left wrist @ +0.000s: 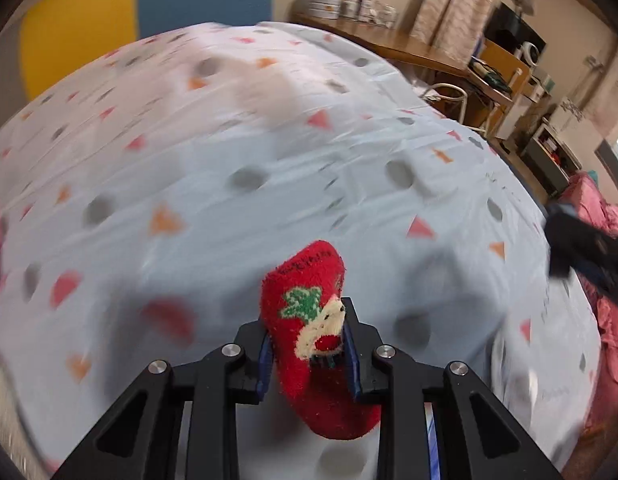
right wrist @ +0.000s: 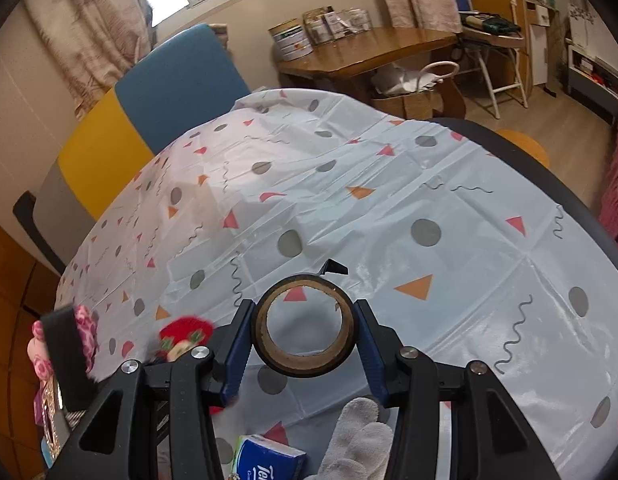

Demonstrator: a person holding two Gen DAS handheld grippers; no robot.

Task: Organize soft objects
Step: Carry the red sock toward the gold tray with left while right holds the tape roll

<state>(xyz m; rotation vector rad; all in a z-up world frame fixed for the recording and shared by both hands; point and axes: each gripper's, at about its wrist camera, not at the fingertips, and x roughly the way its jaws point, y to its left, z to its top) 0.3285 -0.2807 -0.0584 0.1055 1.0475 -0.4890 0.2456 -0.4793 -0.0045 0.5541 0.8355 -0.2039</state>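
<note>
My left gripper [left wrist: 307, 346] is shut on a fuzzy red Christmas sock [left wrist: 315, 340] with a green holly and a reindeer face, held above the patterned tablecloth [left wrist: 269, 168]. The sock also shows blurred at the lower left of the right wrist view [right wrist: 183, 334]. My right gripper [right wrist: 305, 344] is shut on a roll of dark tape [right wrist: 303, 326], held upright above the cloth [right wrist: 389, 208]. A white knit glove [right wrist: 357, 440] and a blue tissue pack [right wrist: 265, 460] lie below the right gripper.
The right gripper's dark body [left wrist: 581, 248] enters the left wrist view at right. A pink patterned soft item [right wrist: 85, 332] sits at the table's left edge. A blue and yellow chair [right wrist: 149, 104], a wooden desk [right wrist: 369, 48] with tins, and a pink blanket [left wrist: 605, 280] surround the table.
</note>
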